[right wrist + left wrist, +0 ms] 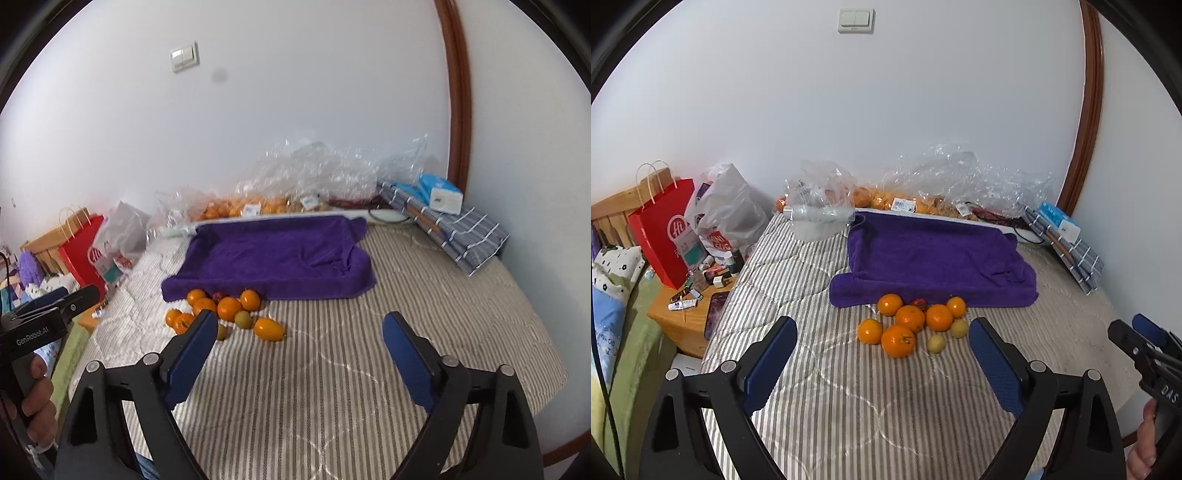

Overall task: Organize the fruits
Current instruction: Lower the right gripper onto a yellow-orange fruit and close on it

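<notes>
Several oranges point(909, 318) lie in a heap on the striped bed cover, with two small yellow-green fruits point(936, 343) and a small red fruit point(919, 304) among them. The heap sits just in front of a purple towel point(931, 258). My left gripper point(882, 332) is open and empty, just short of the heap. In the right wrist view the heap point(229, 308) lies ahead to the left; one orange point(269, 329) lies a little apart. My right gripper point(301, 330) is open and empty, to the right of the fruit. It also shows at the right edge of the left wrist view point(1137, 338).
Clear plastic bags point(945, 177) with more oranges lie along the wall behind the towel. A folded striped cloth point(1067, 247) with a blue box lies at the back right. A wooden nightstand point(687, 317) with a red paper bag point(661, 229) and small items stands left of the bed.
</notes>
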`<state>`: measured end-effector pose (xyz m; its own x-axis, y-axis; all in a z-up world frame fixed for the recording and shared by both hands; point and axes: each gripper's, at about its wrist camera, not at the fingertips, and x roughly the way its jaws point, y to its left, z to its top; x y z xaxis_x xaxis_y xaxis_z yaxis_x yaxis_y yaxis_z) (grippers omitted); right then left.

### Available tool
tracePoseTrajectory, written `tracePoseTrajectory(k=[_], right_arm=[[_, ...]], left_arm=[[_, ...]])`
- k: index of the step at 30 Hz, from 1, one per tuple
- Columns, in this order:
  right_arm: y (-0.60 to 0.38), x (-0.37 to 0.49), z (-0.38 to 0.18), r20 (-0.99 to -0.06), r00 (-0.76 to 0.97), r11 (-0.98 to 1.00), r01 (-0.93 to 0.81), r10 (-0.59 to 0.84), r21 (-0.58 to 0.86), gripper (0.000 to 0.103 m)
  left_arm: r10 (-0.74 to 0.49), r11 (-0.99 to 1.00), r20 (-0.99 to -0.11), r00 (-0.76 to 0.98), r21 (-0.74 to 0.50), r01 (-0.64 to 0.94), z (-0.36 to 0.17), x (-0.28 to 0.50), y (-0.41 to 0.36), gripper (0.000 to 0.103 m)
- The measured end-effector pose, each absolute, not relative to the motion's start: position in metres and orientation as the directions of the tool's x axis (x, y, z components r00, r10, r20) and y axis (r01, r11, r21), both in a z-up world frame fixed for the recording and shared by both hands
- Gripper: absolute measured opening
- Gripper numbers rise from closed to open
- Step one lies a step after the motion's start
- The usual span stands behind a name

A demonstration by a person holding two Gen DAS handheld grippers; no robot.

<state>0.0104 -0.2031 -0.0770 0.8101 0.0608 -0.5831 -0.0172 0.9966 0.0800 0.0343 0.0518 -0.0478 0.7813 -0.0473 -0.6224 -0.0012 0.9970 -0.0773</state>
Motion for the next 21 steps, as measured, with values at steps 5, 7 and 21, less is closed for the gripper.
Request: tracePoseTrajectory(k=[5,7,21], right_arm=[[-0.198,0.036,-0.103,-0.624,0.780,0.998,-0.017,0.047,0.054,0.085],[-0.195,0.044,-0.114,-0.630,0.775,0.999,-0.017,0.040,0.043,0.083],[-0.169,0.110,-0.197,-0.743,0.653,0.989,-0.115,0.147,0.095,0.058]], left_arm=[[-0.083,0.994,-0.666,0.741,-0.113,0.009,-0.075,0.059,0.061,0.095],[-0.073,0.994,-0.683,0.727,-0.109,-0.003,-0.088,0.069,0.066,0.095],[-0.043,0.991,-0.769,0.638,-0.115,-0.072,-0.165,0.106,0.111,0.088]])
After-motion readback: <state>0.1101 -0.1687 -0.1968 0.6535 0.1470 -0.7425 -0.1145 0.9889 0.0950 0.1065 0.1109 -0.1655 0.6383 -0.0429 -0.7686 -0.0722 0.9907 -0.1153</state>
